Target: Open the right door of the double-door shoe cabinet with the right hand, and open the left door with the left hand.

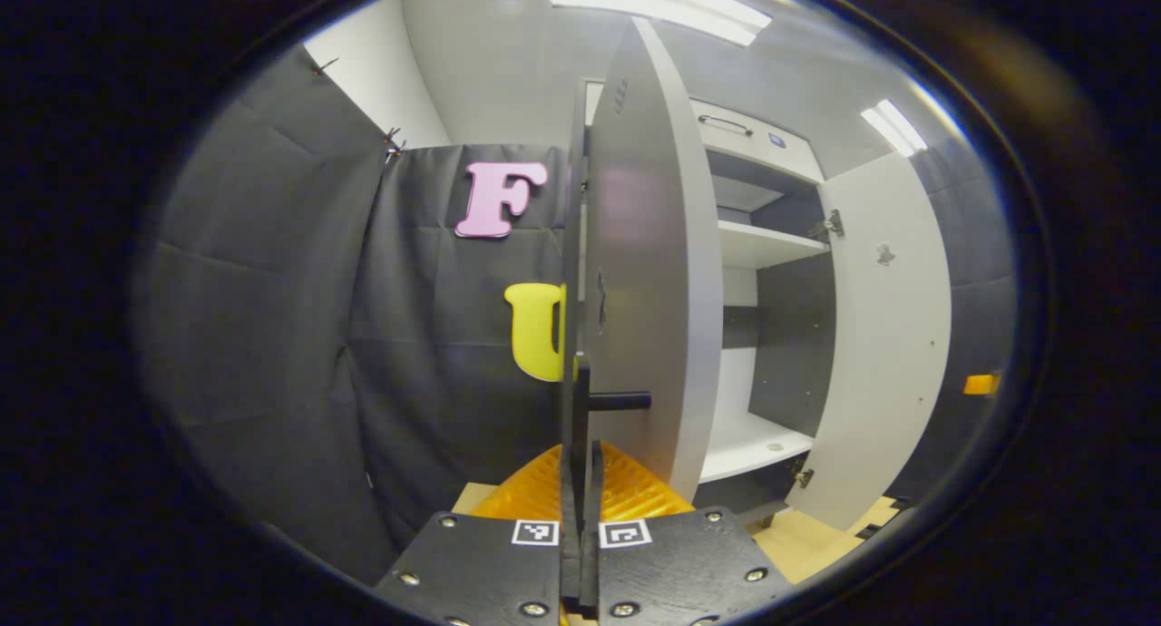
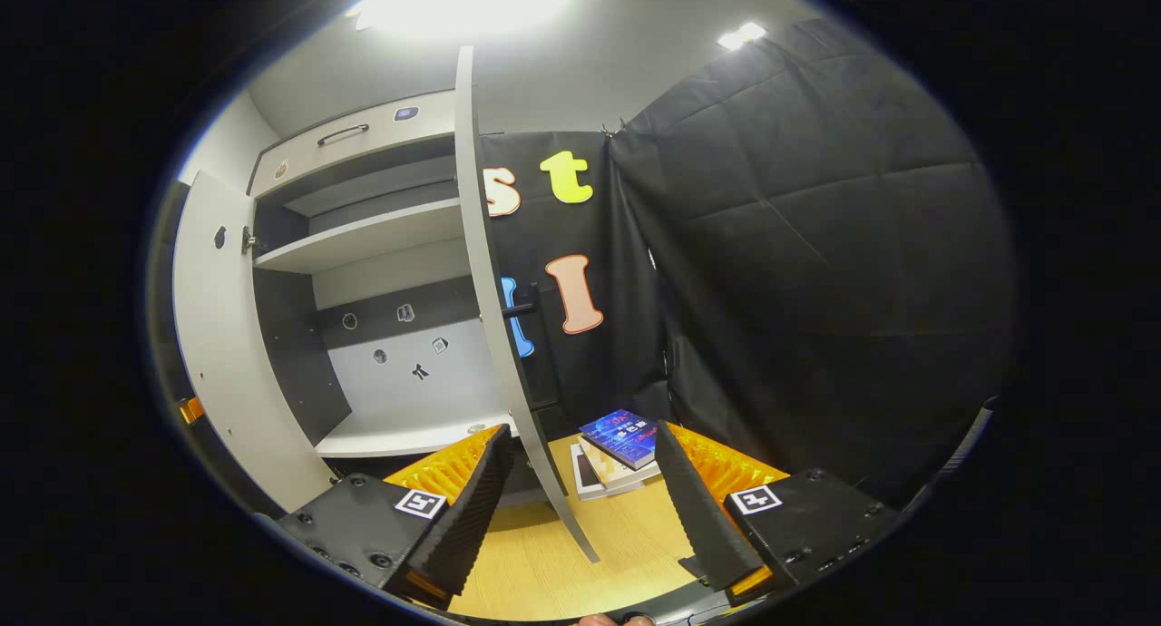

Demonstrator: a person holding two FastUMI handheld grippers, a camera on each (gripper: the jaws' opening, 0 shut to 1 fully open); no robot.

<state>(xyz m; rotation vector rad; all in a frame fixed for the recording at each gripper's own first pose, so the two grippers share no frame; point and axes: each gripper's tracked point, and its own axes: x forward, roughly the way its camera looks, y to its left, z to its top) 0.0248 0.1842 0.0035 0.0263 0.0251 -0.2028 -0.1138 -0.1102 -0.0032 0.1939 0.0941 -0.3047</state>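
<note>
White left door [image 1: 635, 272] edge sits clamped between left gripper [image 1: 580, 481] jaws.

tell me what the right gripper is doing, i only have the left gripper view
observer: the right gripper is open, its fingers straddling the edge of the right door.
operator: anything on the outer side of that door
observer: a stack of books lies on the floor just past it.
operator: and its handle
observer: a dark handle sticks out from the outer face, with nothing touching it.
</note>
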